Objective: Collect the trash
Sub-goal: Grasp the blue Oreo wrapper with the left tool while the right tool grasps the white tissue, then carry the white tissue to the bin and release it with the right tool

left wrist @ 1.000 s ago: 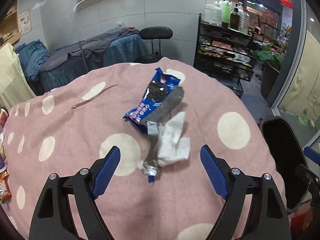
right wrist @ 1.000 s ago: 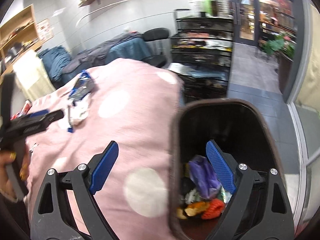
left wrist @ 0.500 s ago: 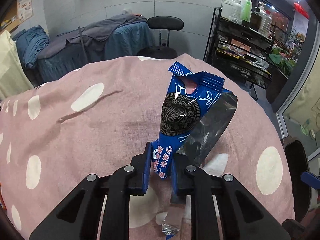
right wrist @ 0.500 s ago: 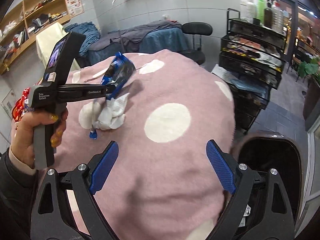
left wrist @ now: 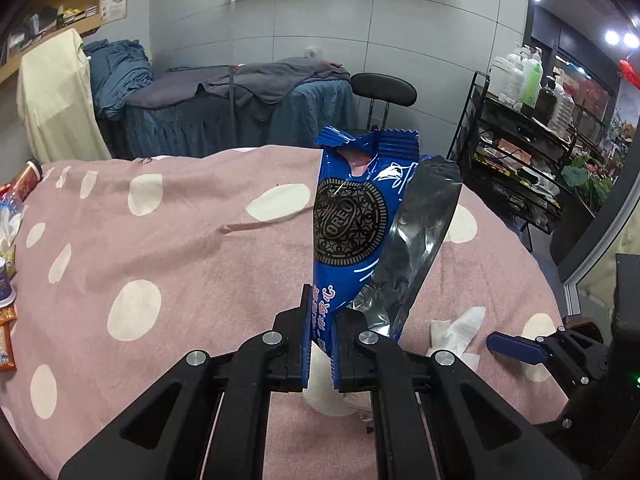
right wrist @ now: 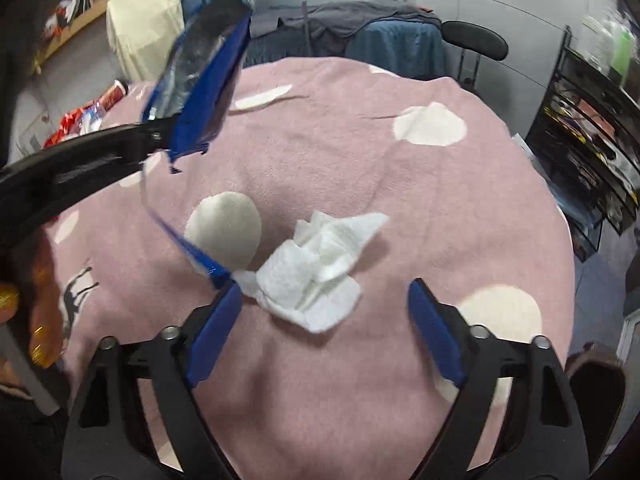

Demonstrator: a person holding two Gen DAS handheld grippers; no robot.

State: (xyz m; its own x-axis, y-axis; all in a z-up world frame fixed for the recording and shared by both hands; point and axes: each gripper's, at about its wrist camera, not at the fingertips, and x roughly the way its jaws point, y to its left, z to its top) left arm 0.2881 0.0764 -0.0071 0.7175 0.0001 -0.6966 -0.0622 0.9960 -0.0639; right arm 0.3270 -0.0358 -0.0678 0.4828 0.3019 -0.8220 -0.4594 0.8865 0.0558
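Note:
My left gripper (left wrist: pixel 320 336) is shut on the lower end of a blue Oreo wrapper (left wrist: pixel 348 216), which stands upright above the pink dotted cloth (left wrist: pixel 180 248) with its silver inside showing. The right wrist view has the wrapper (right wrist: pixel 200 80) raised at the upper left, and a thin torn blue strip (right wrist: pixel 188 244) trails from it down to the cloth. A crumpled white tissue (right wrist: pixel 316 268) lies between the fingers of my right gripper (right wrist: pixel 324 300). Its jaws are closing, and the pads do not press the tissue. The left wrist view shows the tissue (left wrist: pixel 456 328) beside one right finger (left wrist: pixel 516 348).
The rim of a dark bin (right wrist: pixel 596 364) shows at the lower right, off the cloth's edge. Snack packets (left wrist: pixel 8 320) and a can (left wrist: pixel 30 172) lie along the left edge. A black wire rack (left wrist: pixel 520 152) with bottles and a chair (left wrist: pixel 384 88) stand behind.
My left gripper closed on the Oreo wrapper and lifted it off the cloth. My right gripper swung from over the bin to the tissue, and its jaws have narrowed.

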